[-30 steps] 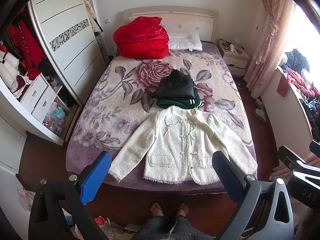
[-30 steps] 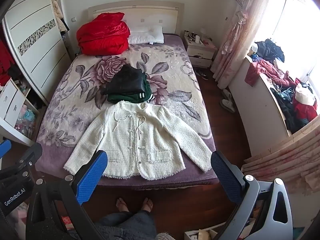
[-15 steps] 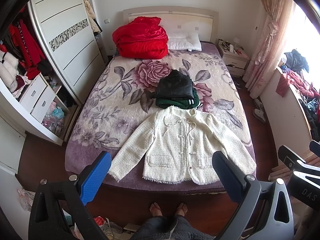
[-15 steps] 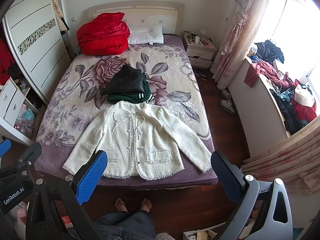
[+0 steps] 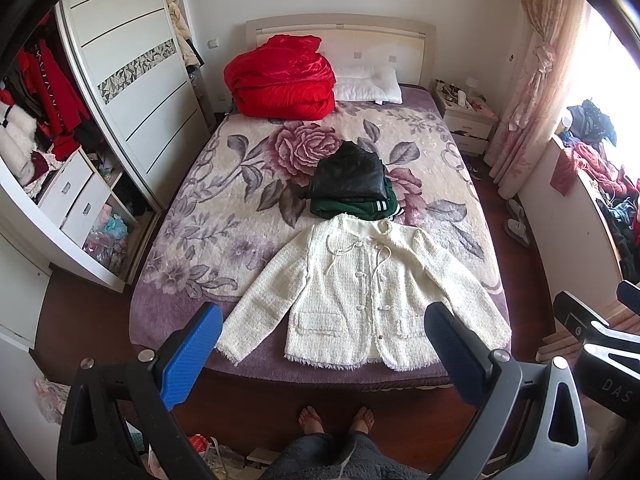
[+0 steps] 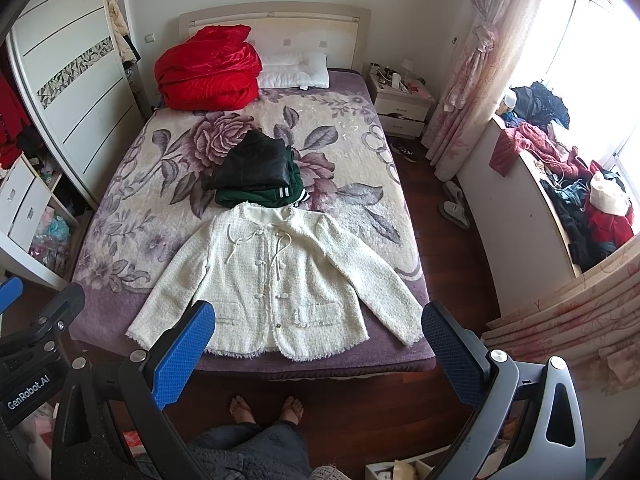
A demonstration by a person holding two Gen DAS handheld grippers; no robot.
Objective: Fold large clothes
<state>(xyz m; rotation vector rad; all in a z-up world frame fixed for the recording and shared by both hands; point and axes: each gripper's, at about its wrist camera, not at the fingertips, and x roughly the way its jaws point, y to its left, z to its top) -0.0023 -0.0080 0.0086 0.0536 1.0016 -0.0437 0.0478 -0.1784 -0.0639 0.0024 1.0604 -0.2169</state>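
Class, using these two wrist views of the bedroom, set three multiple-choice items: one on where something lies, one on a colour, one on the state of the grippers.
1. Where does the white tweed jacket lie?
A. Spread flat near the foot of the bed
B. Hung in the wardrobe
C. On the floor

2. What colour is the bundled quilt by the headboard?
A. Green
B. Red
C. Black

3. How do the left gripper and the right gripper stand?
A. Both shut on the jacket
B. One holds a sleeve
C. Both open, holding nothing

Answers:
1 A, the jacket lies buttoned with sleeves out, just below the folded black and green clothes.
2 B, the quilt beside the white pillow is bright red.
3 C, each pair of blue pads is wide apart, short of the bed.
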